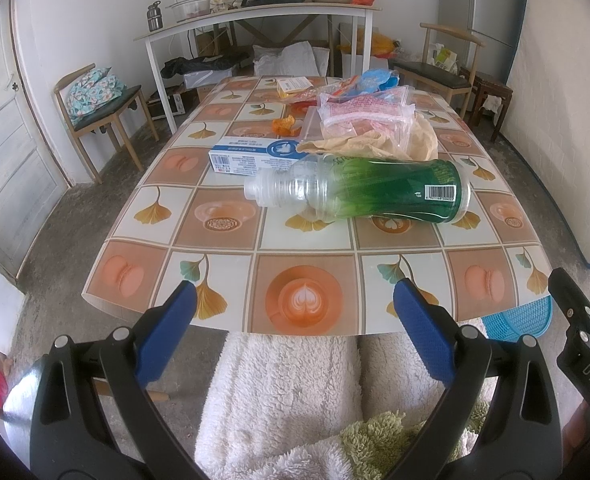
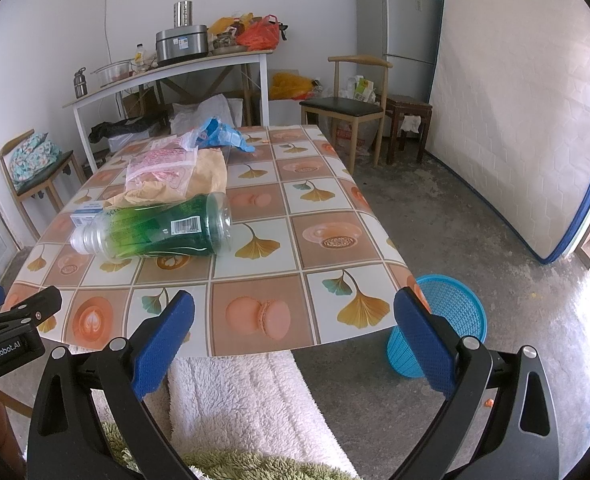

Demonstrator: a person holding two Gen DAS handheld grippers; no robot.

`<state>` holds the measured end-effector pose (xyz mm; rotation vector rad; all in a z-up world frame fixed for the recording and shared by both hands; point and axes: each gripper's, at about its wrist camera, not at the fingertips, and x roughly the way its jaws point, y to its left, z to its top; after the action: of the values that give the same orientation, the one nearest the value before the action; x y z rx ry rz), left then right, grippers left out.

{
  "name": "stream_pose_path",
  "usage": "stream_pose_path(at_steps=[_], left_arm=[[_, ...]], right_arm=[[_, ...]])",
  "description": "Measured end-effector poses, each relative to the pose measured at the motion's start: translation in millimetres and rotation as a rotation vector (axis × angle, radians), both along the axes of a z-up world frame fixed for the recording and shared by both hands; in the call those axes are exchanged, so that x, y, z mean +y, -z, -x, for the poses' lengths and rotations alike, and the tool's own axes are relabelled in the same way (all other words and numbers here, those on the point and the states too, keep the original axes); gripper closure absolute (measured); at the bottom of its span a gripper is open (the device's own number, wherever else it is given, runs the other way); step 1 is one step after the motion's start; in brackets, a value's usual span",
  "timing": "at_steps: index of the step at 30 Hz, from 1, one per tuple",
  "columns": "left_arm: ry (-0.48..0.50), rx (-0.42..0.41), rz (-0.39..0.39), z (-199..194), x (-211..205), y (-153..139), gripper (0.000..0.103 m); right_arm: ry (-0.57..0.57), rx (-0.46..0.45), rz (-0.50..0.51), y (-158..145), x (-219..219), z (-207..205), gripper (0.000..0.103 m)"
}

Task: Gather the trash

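An empty plastic bottle (image 1: 359, 190) (image 2: 155, 228) with a green label lies on its side on the patterned table (image 1: 215, 264) (image 2: 295, 248). Behind it sit a blue-white carton (image 1: 251, 155) (image 2: 85, 215), crumpled brown paper (image 1: 359, 145) (image 2: 207, 172), pink plastic bags (image 1: 365, 114) (image 2: 163, 166), orange peel (image 1: 285, 126) and a blue wrapper (image 2: 223, 136). My left gripper (image 1: 295, 312) hangs open before the table's near edge. My right gripper (image 2: 295, 320) is open too, over the near right corner. A blue basket (image 2: 443, 320) (image 1: 515, 316) stands on the floor at that corner.
White fluffy fabric (image 1: 287, 396) on the person's lap lies under both grippers. Chairs (image 1: 103, 120) (image 2: 347, 108) flank the table. A side table (image 1: 255, 20) with pots stands at the back wall. A mattress (image 2: 515, 120) and a fridge (image 2: 399, 16) line the right side.
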<state>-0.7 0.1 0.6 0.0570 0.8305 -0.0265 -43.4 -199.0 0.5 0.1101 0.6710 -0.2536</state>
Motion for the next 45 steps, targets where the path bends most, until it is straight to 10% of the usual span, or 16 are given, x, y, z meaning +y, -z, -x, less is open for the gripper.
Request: stream_pose_path(at_steps=[28, 45], left_arm=[[0.004, 0.015, 0.046, -10.4, 5.8, 5.3, 0.008], [0.083, -0.010, 0.141, -53.4, 32.6, 23.3, 0.008]], right_arm=[[-0.033, -0.033, 0.004, -12.6, 0.0, -11.2, 0.006], [-0.230, -0.133, 0.037, -39.0, -0.3, -104.5, 0.006]])
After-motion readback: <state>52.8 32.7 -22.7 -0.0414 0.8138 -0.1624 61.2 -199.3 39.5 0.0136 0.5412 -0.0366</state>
